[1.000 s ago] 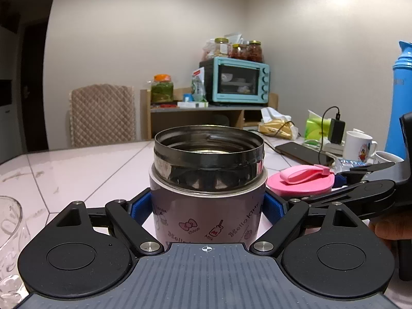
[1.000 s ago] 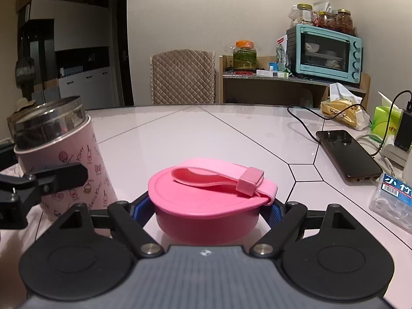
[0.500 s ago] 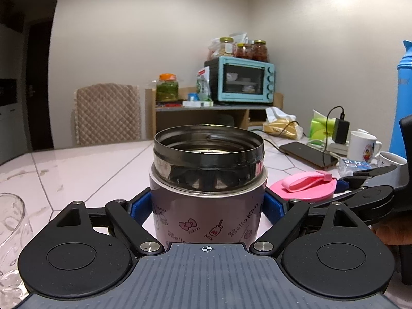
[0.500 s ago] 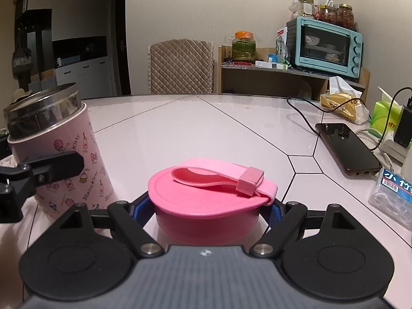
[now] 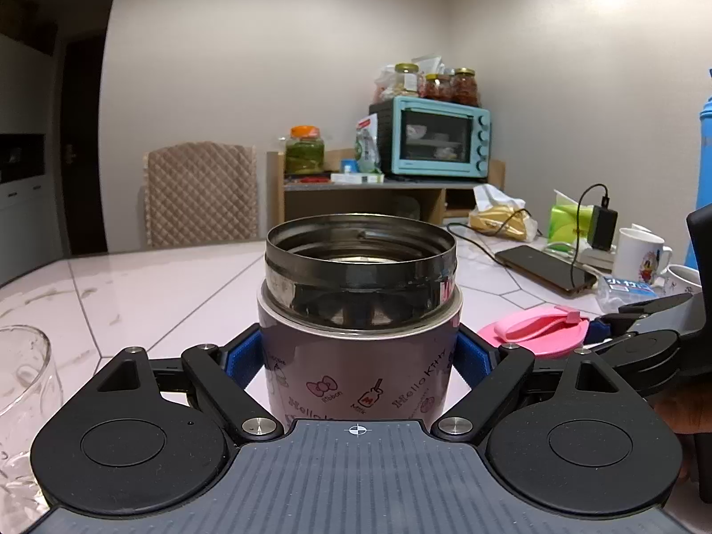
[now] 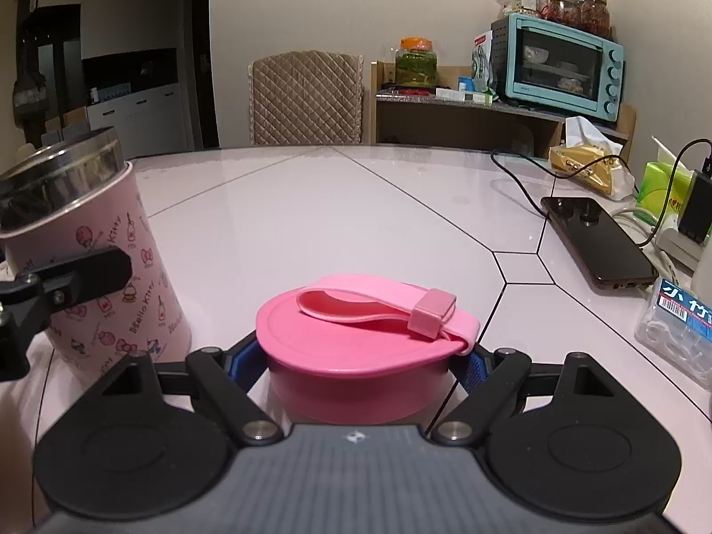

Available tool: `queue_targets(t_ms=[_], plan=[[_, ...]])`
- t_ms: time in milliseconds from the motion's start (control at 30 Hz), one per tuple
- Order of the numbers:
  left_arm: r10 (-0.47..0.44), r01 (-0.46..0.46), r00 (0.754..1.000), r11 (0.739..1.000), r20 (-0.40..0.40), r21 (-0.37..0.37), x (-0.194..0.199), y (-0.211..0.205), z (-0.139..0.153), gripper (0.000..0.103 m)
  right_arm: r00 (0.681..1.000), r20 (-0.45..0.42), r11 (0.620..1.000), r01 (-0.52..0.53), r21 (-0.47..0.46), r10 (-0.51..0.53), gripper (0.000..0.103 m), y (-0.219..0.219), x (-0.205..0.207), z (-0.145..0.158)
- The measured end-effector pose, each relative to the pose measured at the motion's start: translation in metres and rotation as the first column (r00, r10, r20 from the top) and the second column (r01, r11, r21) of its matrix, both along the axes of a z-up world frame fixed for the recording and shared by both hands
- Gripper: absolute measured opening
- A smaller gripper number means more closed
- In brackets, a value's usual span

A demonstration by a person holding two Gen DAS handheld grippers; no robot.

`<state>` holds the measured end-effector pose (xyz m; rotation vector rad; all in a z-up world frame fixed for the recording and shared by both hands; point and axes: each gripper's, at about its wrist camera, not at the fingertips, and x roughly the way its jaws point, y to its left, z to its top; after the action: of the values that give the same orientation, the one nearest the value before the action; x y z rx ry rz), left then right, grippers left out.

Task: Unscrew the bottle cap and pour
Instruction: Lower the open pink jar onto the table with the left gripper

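- While the left gripper [image 5: 358, 356] clamps the pink steel-rimmed cartoon-printed jar [image 5: 358, 311], uncapped, it stands on the white marble table [image 5: 169, 293].
- At the jar's 3 o'clock, the right gripper [image 6: 362, 362] squeezes the round pink strap-handled lid [image 6: 356, 338].

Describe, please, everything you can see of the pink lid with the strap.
The pink lid is a round, shallow plastic-looking cap, off the open jar and to its right. A soft pink strap, folded flat across its top, passes through a small square keeper. It sits level, low over the white table, clamped at both sides by the right gripper.
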<state>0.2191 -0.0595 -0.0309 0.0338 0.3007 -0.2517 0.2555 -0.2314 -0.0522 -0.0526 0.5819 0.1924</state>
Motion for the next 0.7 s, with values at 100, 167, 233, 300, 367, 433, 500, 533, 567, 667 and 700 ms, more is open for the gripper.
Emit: queue_targets(t_ms=[100,167,233,300,367,433,500,533,567,667,700], plan=[[0.001,-0.001,1.0,1.0,0.001,0.001,0.0009,-0.0012,-0.0004,0.09,1.0,0.001,1.0,0.0,-0.008,0.0,0.085,0.0007,-0.0001,-0.0003],[0.003,-0.003,1.0,1.0,0.0,0.004,0.0011,-0.0017,-0.0008,0.09,1.0,0.0,1.0,0.0,-0.008,0.0,0.085,0.0008,-0.0008,0.0],[0.005,-0.005,1.0,1.0,-0.006,0.01,0.0019,-0.0027,-0.0018,0.09,1.0,-0.001,1.0,-0.001,-0.009,0.001,0.086,0.0006,-0.0012,-0.0006],[0.006,-0.006,1.0,1.0,-0.013,0.018,0.0027,-0.0036,-0.0027,0.09,1.0,-0.006,1.0,-0.001,-0.013,0.001,0.086,0.0009,-0.002,-0.0008],[0.005,-0.005,1.0,1.0,-0.013,0.016,0.0028,-0.003,-0.0024,0.09,1.0,-0.007,1.0,-0.002,-0.015,0.002,0.086,0.0009,-0.0027,-0.0009],[0.005,-0.005,1.0,1.0,-0.013,0.016,0.0029,-0.003,-0.0025,0.09,1.0,-0.009,1.0,-0.002,-0.017,0.002,0.086,0.0011,-0.0032,-0.0011],[0.005,-0.005,1.0,1.0,-0.013,0.017,0.003,-0.0031,-0.0025,0.09,1.0,-0.011,1.0,-0.003,-0.021,0.003,0.086,0.0014,-0.0034,-0.0013],[0.005,-0.005,1.0,1.0,-0.014,0.016,0.003,-0.0026,-0.0022,0.09,1.0,-0.011,1.0,-0.004,-0.022,0.004,0.086,0.0011,-0.003,-0.0016],[0.004,-0.004,1.0,1.0,-0.015,0.015,0.0029,-0.0024,-0.0019,0.09,1.0,-0.012,1.0,-0.005,-0.023,0.005,0.086,0.0008,-0.0026,-0.0019],[0.004,-0.004,1.0,1.0,-0.015,0.015,0.0028,-0.0022,-0.0017,0.09,1.0,-0.019,1.0,-0.008,-0.022,0.007,0.09,0.001,-0.0028,-0.0023],[0.004,-0.004,1.0,1.0,-0.015,0.016,0.0028,-0.0021,-0.0018,0.09,1.0,-0.02,1.0,-0.009,-0.022,0.008,0.094,0.0001,-0.0036,-0.0023]])
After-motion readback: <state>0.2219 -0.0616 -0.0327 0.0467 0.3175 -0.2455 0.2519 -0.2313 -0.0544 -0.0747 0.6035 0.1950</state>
